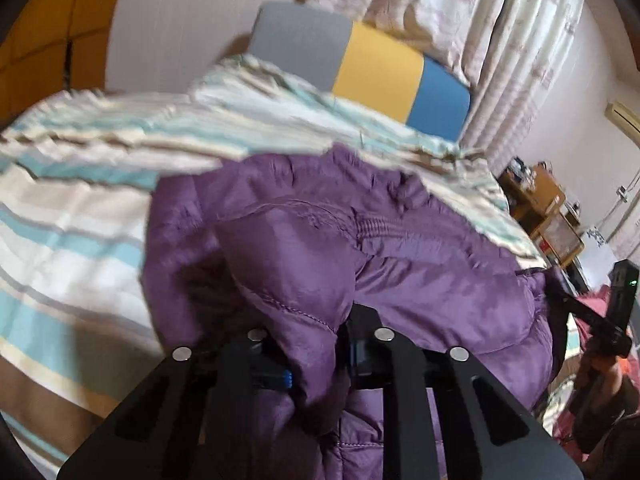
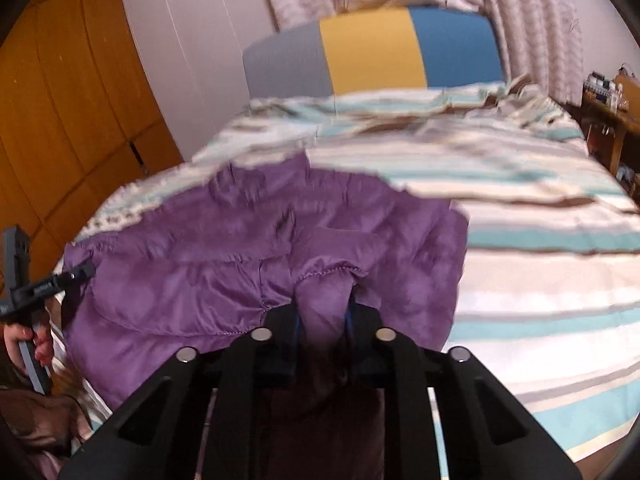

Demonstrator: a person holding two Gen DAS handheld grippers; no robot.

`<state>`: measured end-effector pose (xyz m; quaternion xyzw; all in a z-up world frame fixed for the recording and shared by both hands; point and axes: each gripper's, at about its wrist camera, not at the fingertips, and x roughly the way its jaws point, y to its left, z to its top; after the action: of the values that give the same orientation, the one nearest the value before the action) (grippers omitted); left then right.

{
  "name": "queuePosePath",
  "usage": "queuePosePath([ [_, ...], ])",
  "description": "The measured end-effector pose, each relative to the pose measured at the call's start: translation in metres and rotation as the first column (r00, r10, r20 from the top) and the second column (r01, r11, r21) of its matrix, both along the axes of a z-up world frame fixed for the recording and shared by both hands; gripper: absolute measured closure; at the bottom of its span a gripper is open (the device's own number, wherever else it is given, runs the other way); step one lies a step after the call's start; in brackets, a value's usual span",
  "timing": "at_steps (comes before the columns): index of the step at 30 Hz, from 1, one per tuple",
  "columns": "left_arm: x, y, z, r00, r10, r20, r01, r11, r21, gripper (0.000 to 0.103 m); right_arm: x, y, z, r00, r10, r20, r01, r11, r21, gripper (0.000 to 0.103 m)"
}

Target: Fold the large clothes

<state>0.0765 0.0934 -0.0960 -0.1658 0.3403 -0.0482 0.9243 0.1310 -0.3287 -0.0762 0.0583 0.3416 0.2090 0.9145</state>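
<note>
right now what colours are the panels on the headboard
Grey, yellow and blue panels on the headboard, clearest in the right wrist view.

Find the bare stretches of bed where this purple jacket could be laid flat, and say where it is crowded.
Free: striped bedspread right of the purple jacket, and the strip between its far edge and the headboard. Crowded: the near edge, where the left gripper and right gripper both pinch jacket fabric.

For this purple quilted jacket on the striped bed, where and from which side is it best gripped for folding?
By its near edge, from the foot of the bed: the purple jacket lies spread toward the headboard, its near edge bunched into graspable ridges. Left gripper and right gripper are each shut on one such fold.
</note>
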Motion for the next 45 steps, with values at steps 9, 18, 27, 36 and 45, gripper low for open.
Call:
queuePosePath([
  [9, 0.025, 0.002, 0.062, 0.962, 0.184, 0.201, -0.181, 0.983, -0.033, 0.087, 0.019, 0.012, 0.067, 0.976, -0.065, 0.21, 0.057, 0.998, 0.039, 0.089],
  [18, 0.102, 0.001, 0.051, 0.921, 0.34, 0.189, -0.353, 0.934, 0.043, 0.087, 0.095, 0.04, 0.051, 0.962, -0.172, 0.211, 0.164, 0.985, 0.057, 0.089],
  [27, 0.156, -0.01, 0.015, 0.923, 0.342, 0.174, -0.376, 0.897, 0.231, 0.087, 0.159, 0.057, -0.014, 0.969, -0.206, 0.14, 0.219, 0.972, -0.084, 0.088],
  [36, 0.191, 0.004, -0.032, 0.931, 0.364, -0.001, -0.354, 0.907, 0.228, 0.087, 0.192, 0.053, -0.056, 0.967, -0.256, 0.009, 0.255, 0.96, -0.119, 0.078],
  [45, 0.203, 0.008, -0.05, 0.935, 0.342, -0.095, -0.318, 0.926, 0.205, 0.086, 0.21, 0.077, -0.079, 0.963, -0.264, -0.049, 0.239, 0.927, -0.288, 0.067],
])
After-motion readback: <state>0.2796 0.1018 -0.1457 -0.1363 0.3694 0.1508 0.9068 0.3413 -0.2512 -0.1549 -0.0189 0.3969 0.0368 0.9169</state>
